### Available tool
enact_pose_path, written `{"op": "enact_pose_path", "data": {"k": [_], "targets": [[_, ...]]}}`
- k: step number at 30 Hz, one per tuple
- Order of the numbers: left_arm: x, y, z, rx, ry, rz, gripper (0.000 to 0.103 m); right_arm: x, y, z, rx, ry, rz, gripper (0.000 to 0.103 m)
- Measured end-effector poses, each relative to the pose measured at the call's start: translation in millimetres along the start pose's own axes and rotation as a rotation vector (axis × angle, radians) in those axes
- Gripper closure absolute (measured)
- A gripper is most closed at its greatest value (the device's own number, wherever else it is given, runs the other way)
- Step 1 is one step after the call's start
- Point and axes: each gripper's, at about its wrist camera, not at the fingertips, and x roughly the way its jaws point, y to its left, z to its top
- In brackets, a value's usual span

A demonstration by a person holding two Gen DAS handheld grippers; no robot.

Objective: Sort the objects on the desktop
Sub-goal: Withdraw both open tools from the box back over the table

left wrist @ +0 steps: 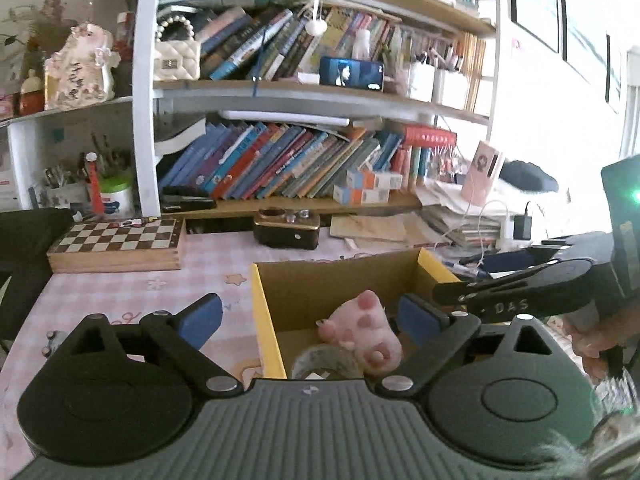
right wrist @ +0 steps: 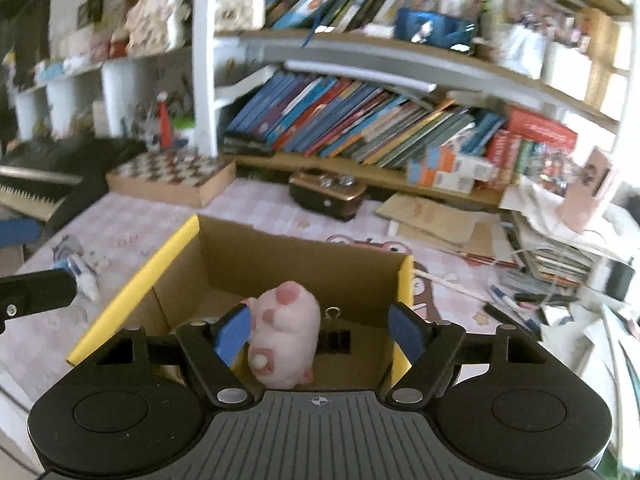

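Observation:
A cardboard box (left wrist: 262,312) with yellow edges stands open on the pink checked tablecloth. Inside it lies a pink plush pig (left wrist: 364,336) on its side, next to a clear tape roll (left wrist: 320,360). My left gripper (left wrist: 312,314) hovers over the box's left wall, open, with nothing between its blue pads. In the right wrist view my right gripper (right wrist: 320,328) hangs open above the box (right wrist: 136,276). The pig (right wrist: 284,332) lies below it near the left pad, and a black binder clip (right wrist: 334,338) sits beside the pig.
A chessboard case (left wrist: 116,244) and a small black-and-gold box (left wrist: 286,230) sit at the back of the desk under full bookshelves (left wrist: 280,160). Stacked papers and cables (right wrist: 552,240) crowd the right side. A small toy (right wrist: 80,268) lies left of the box.

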Motion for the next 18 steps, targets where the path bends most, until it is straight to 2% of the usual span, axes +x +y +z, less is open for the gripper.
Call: {"op": "enact_pose_path", "data": {"k": [9,18], "targets": [[-26,24,-25,-0.072,0.026,0.021,0.002,-42,7,-23,0.119,-0.057,-0.092,0.025],[-48,67,-58,-0.121,0.06,0.065,0.0,-58,49,-68,0.251,-0.004,-0.198,0.025]]}}
